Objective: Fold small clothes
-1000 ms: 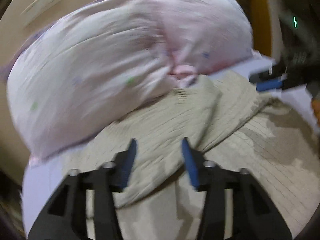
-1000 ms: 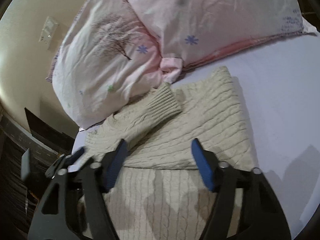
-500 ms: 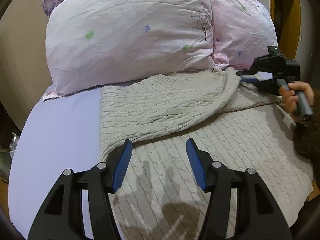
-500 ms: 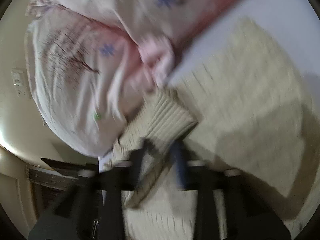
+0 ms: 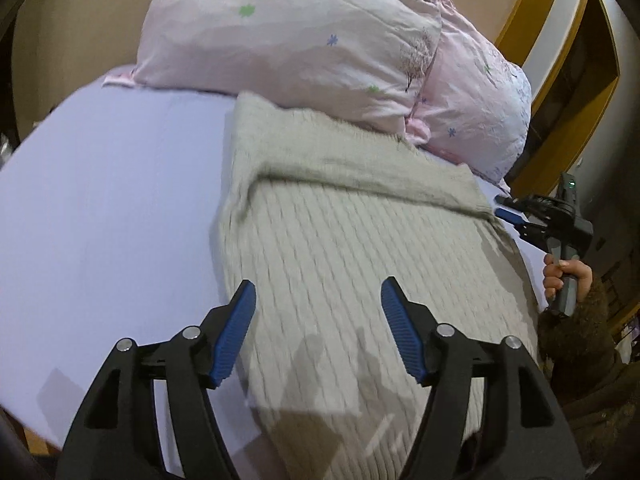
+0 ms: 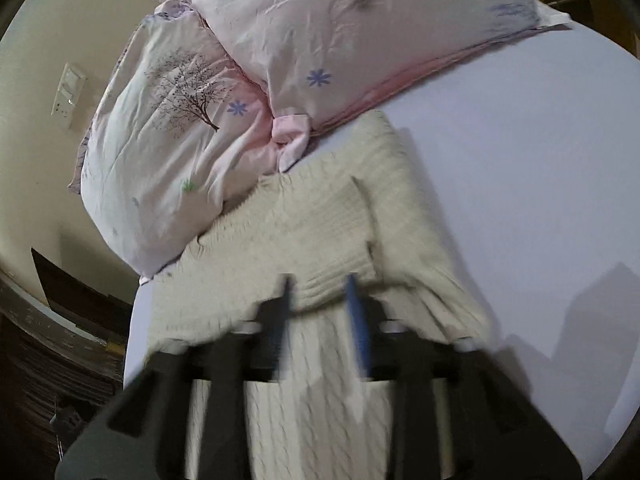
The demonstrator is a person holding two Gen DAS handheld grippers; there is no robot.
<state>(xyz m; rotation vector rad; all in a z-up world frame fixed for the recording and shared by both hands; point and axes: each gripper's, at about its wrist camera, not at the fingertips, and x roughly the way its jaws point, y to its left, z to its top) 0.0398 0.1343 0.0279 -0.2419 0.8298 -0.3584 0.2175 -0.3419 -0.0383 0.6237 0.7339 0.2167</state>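
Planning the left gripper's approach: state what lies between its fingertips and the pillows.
Only the knit sweater, its sleeve folded across, reaching the pillows, per the left wrist view.

we are seeing our right gripper, blurred, its jaws standing narrowly apart around a folded ribbed edge of the cream knit sweater, which is lying on the lavender sheet below two pink pillows.
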